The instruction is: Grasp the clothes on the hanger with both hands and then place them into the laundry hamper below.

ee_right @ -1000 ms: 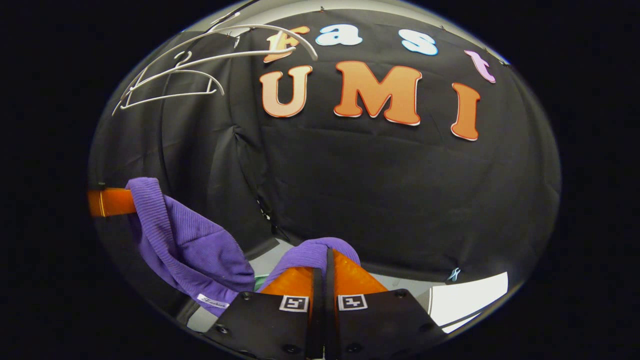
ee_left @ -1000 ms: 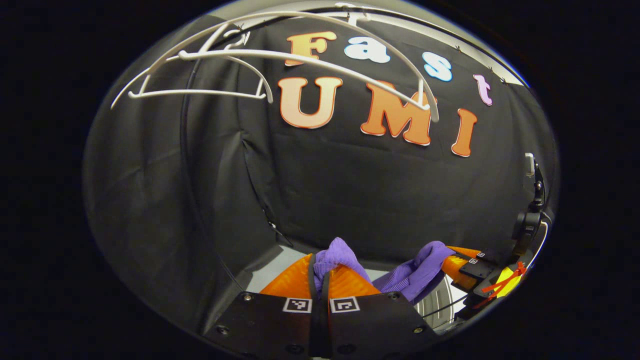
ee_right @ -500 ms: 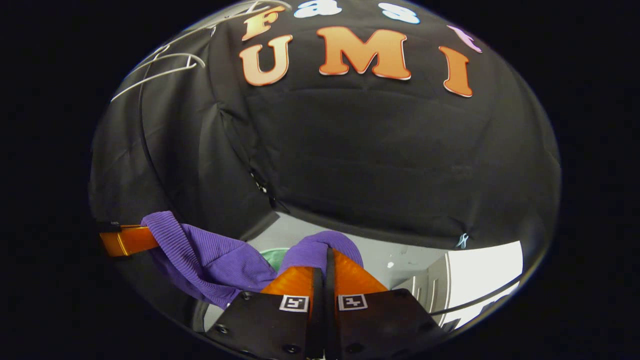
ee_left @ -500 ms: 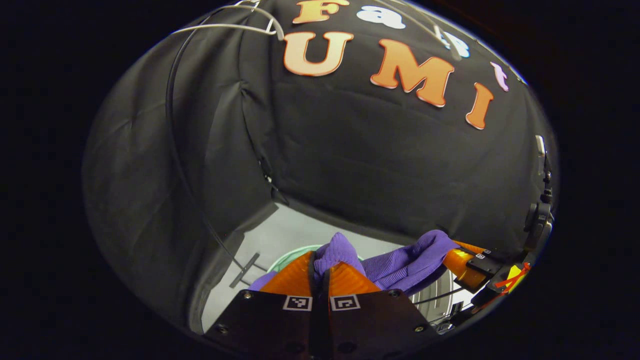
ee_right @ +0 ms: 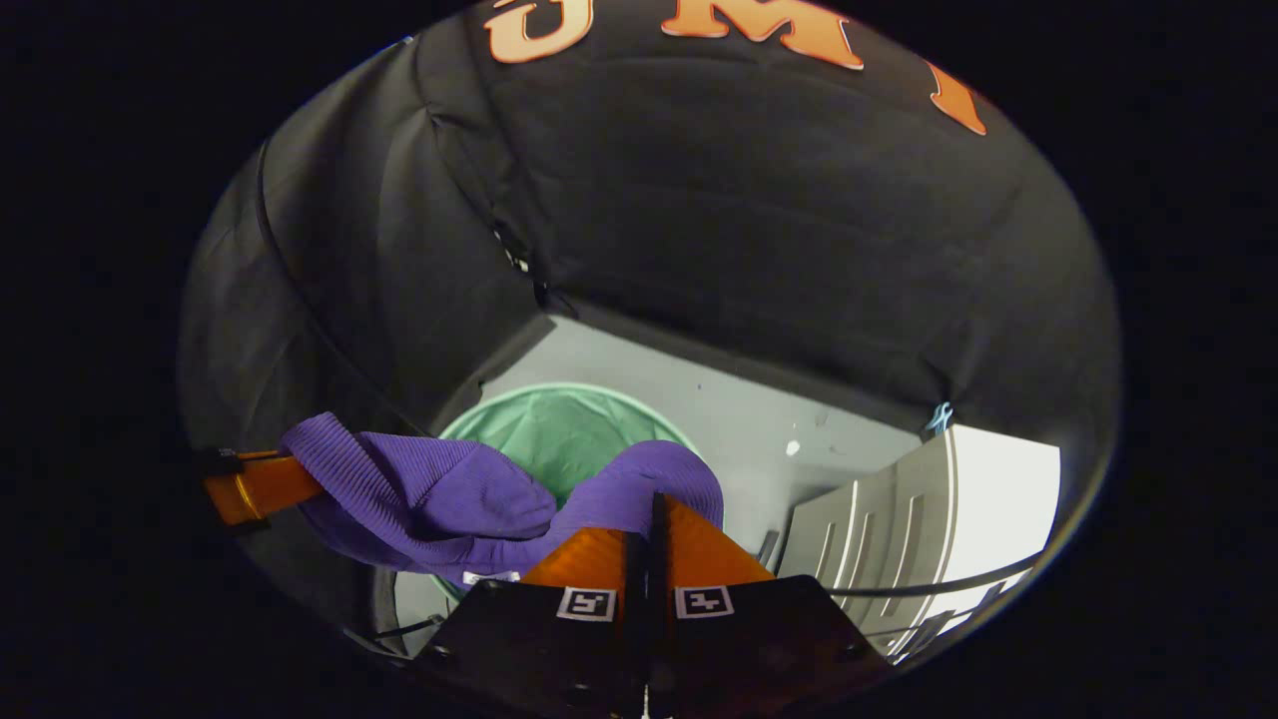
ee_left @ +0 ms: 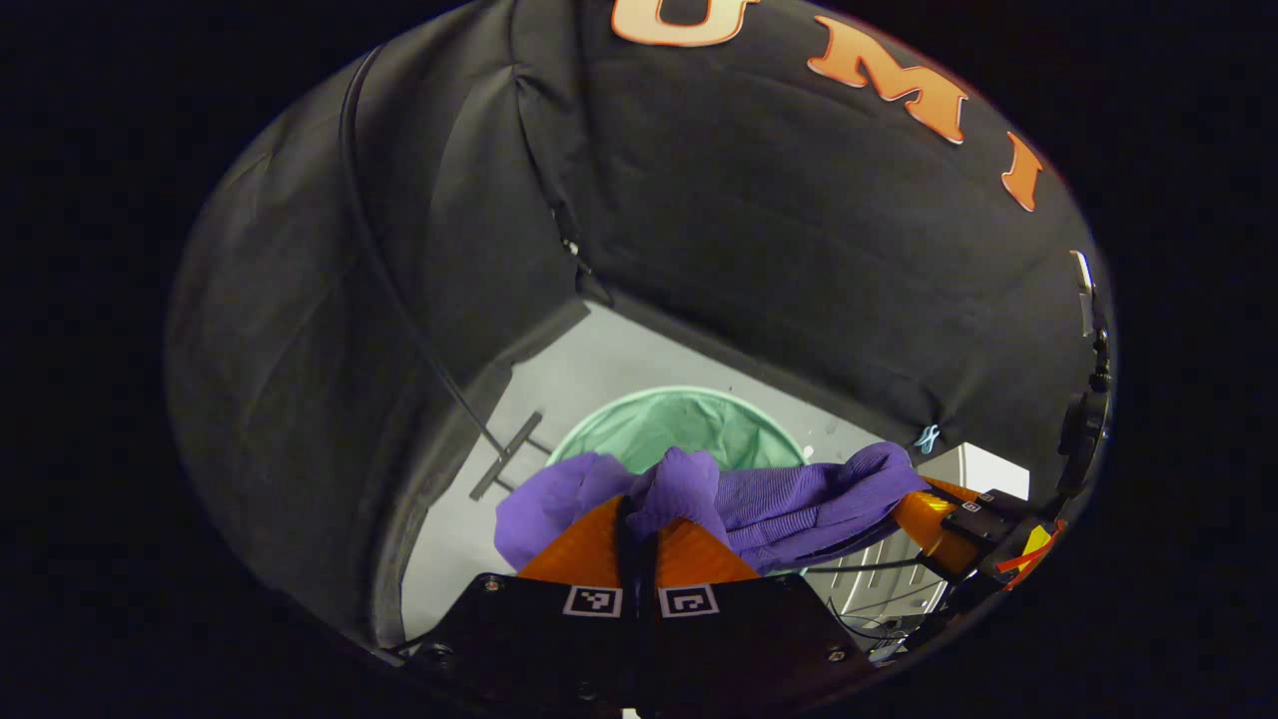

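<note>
A purple ribbed garment hangs stretched between my two grippers. My left gripper is shut on one bunched end of it, and the other gripper's orange fingers hold the far end at the right. In the right gripper view, my right gripper is shut on a fold of the purple garment, and the left gripper's orange finger shows at the left edge. The round green mesh laundry hamper stands open on the floor below the garment.
Grey floor surrounds the hamper inside the black cloth walls. A black cable runs down the left wall to a strip of tape on the floor. A white panelled cabinet stands to the right of the hamper.
Both grippers have tipped downward with the garment. The white hangers have left the top of the views, and the green hamper has come into full sight below the cloth.
</note>
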